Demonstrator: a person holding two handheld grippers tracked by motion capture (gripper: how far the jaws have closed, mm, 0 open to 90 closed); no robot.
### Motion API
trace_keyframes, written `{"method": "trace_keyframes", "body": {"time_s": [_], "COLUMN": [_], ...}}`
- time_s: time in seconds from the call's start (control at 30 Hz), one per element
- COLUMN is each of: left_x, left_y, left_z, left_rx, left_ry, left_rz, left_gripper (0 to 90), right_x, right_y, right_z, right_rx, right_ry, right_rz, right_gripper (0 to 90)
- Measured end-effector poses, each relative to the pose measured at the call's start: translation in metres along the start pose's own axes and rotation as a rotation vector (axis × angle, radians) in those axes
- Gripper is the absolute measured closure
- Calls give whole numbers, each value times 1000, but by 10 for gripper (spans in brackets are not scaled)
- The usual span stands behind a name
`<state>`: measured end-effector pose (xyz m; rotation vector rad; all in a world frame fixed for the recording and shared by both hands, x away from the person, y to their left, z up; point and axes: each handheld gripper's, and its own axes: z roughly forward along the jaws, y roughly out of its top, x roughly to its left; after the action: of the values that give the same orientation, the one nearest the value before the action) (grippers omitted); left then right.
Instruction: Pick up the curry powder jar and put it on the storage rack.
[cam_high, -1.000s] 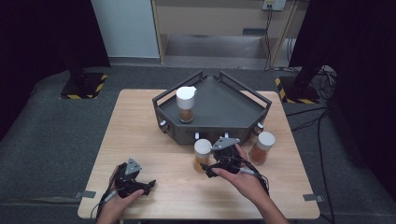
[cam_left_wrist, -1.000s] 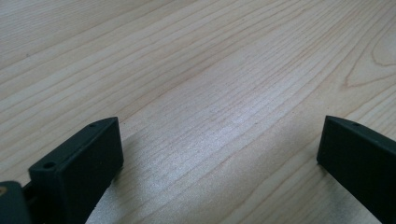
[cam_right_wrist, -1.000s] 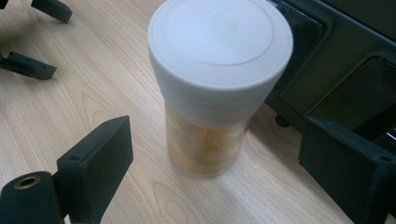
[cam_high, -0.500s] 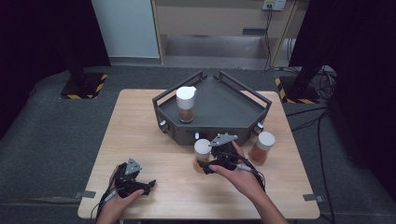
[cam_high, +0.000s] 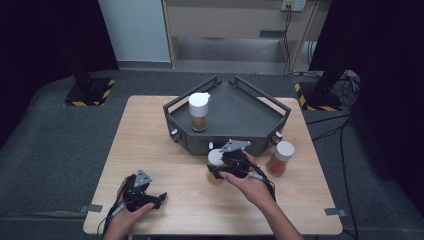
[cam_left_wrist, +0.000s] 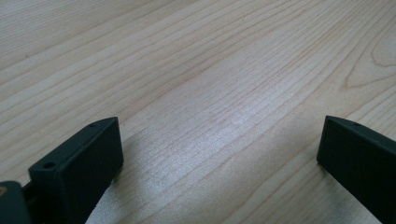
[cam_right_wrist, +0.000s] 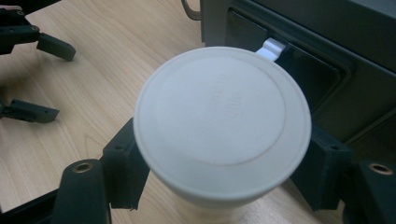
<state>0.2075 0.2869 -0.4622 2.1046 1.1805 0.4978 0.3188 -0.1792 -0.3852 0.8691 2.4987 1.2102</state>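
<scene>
Beside the dark tray (cam_high: 280, 107), the right gripper (cam_high: 226, 169) clamps a white-lidded jar (cam_right_wrist: 222, 119); the left gripper (cam_high: 150, 197) rests on the table (cam_left_wrist: 210, 70), jaws spread.

White lid (cam_right_wrist: 222, 122) over amber jar contents (cam_high: 215, 176). Dark grey tray (cam_high: 250, 112). Pale wood-grain table (cam_left_wrist: 210, 84). Black grippers. Yellow-black hazard stripes (cam_high: 107, 85), upper left and right of frame.
</scene>
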Motion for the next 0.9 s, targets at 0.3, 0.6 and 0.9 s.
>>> {"method": "trace_keyframes", "body": {"time_s": [0.3,0.6,0.9], "left_x": [0,0,0], "left_y": [0,0,0], "left_z": [0,0,0], "left_rx": [1,1,1], "left_ry": [0,0,0], "left_rz": [0,0,0], "left_gripper": [0,0,0], "right_x": [6,11,12], "right_y": [0,8,16], "right_z": [-1,-14,-30], "right_rx": [-1,16,20], "right_ry": [-18,-27,-7], "right_rz": [-10,-50,-57], "right_gripper": [337,338,338]}}
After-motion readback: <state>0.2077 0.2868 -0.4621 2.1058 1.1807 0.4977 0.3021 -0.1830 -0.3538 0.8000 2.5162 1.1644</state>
